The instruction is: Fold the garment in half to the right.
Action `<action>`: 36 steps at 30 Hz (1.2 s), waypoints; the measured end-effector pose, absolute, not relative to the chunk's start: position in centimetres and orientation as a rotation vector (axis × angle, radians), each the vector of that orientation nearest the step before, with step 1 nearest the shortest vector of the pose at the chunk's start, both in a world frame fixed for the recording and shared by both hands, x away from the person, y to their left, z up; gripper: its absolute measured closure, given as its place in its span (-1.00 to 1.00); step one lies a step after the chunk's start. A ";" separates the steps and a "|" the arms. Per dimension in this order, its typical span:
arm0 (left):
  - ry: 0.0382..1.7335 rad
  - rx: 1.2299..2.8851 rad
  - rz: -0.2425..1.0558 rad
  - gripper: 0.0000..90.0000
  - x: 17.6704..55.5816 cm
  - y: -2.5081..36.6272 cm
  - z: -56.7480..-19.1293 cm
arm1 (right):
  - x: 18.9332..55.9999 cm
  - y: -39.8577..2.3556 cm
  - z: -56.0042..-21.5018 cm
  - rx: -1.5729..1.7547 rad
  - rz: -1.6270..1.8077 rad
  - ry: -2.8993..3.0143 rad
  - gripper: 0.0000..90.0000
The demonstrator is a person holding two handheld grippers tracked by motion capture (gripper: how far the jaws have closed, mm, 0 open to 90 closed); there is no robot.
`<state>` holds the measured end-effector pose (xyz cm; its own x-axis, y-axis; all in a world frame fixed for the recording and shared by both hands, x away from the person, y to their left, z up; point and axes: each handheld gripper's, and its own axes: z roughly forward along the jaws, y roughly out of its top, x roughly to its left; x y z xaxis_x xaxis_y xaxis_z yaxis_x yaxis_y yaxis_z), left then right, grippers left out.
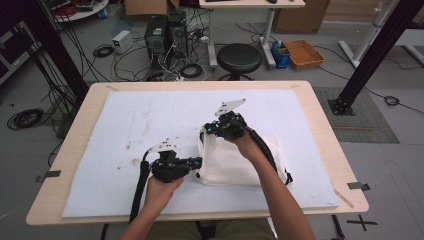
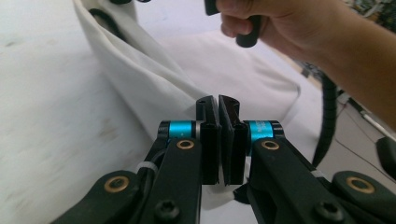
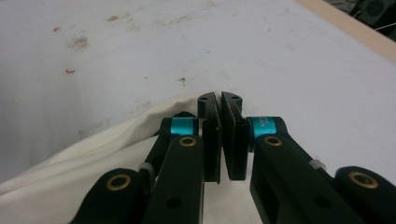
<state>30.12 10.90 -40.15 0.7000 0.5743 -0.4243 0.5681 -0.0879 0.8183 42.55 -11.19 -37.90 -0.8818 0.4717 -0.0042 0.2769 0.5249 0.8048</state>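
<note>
A white cloth bag (image 1: 235, 160) with a black strap lies on the right half of the white mat (image 1: 125, 130). My left gripper (image 1: 197, 161) is at the bag's near left edge. In the left gripper view its jaws are pressed together (image 2: 218, 105) with a fold of the bag (image 2: 140, 79) running into them. My right gripper (image 1: 206, 129) holds the bag's far left corner, lifted slightly off the mat. In the right gripper view its jaws are closed (image 3: 218, 100) on the cloth rim (image 3: 93, 158). The person's right hand (image 2: 280, 23) appears beyond the left jaws.
The mat carries brown stains (image 1: 134, 161) left of the bag. It covers a wooden table (image 1: 325, 130). Behind the table stand a black stool (image 1: 239, 57), computer towers (image 1: 165, 35) with cables, and a brown tray (image 1: 303, 53). A black frame post (image 1: 370, 55) rises at right.
</note>
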 end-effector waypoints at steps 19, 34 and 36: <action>0.821 1.778 -0.164 0.94 33.3 0.3 -39.2 | 41.8 -21.0 -37.4 0.812 1.356 2.381 0.94; 0.803 1.849 -0.229 0.94 34.8 -6.9 -40.2 | 40.7 -28.4 -38.4 0.998 1.323 2.276 1.00; 0.795 1.858 -0.237 0.94 34.9 -7.3 -40.4 | 40.6 -29.1 -38.8 1.022 1.323 2.266 1.00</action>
